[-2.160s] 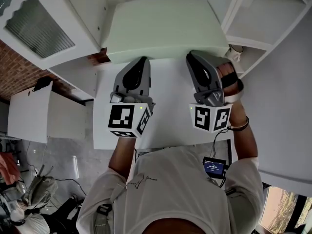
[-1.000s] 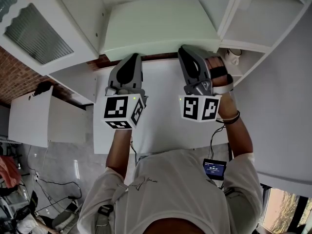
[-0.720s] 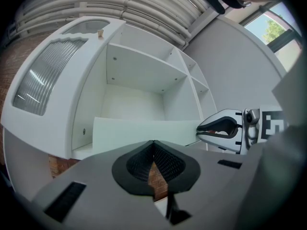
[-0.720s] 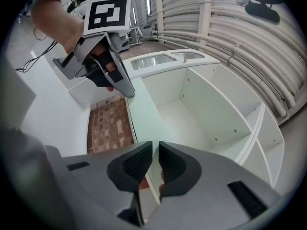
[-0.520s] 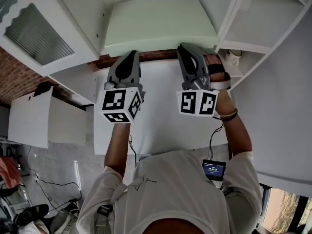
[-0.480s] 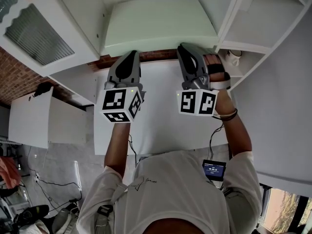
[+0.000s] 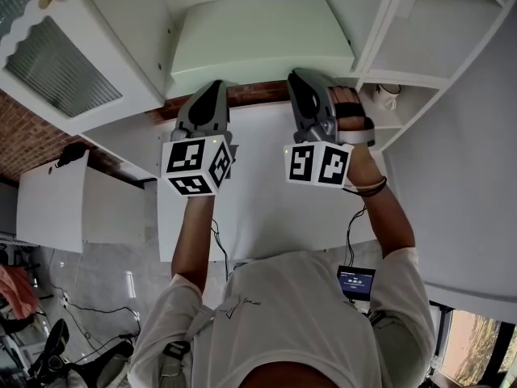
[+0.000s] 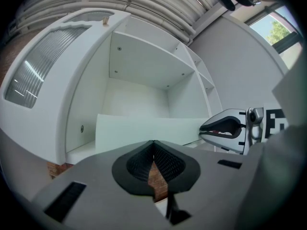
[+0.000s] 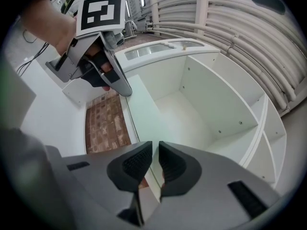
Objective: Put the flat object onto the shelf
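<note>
Flat object point(image 7: 258, 43) in shelf point(image 7: 129, 23), near edge hidden, right tongs point(image 9: 154, 152) pinching it, left tongs point(image 8: 153, 145) pressed together

Jaws of the left gripper point(image 8: 153, 143) meet tip to tip, nothing between them. The pale green board point(image 8: 139, 131) sits just ahead, reaching into the white cabinet point(image 8: 144, 63). The right gripper point(image 8: 204, 128) is at the board's right end.

Left gripper point(image 7: 212, 87), right gripper point(image 7: 298, 78): grey shells, black ribbed pads on the jaws, white cubes with black square markers. White T-shirt point(image 7: 295, 322). Wristbands point(image 7: 368, 187). Small black screen unit point(image 7: 355, 282), thin cable attached.
</note>
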Demonstrator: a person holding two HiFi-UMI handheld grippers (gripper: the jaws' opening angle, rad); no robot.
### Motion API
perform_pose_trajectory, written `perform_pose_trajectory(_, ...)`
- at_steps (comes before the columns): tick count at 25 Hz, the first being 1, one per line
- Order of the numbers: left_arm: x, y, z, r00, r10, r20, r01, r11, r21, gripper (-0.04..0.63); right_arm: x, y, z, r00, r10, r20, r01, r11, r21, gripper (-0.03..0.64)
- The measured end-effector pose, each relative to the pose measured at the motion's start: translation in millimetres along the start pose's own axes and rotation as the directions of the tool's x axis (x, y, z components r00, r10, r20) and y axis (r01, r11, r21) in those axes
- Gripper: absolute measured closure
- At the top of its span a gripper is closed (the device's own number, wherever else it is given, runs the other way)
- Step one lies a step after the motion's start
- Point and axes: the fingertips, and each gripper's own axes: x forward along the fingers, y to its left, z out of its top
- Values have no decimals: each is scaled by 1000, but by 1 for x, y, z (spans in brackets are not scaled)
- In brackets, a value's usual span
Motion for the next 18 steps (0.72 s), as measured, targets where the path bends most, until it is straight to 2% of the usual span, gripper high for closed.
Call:
perform_pose_trajectory(9,6,0,0,1000,-15,-2,15,1000,-5,583,8,-2,-5,1000,-3,-14,3,999,33,558)
perform_pose_trajectory(18,3,-5,-3,1000,-14,-8,14,1000,-13,581,3,-4,-3,1000,21,18,-24,982,189,558)
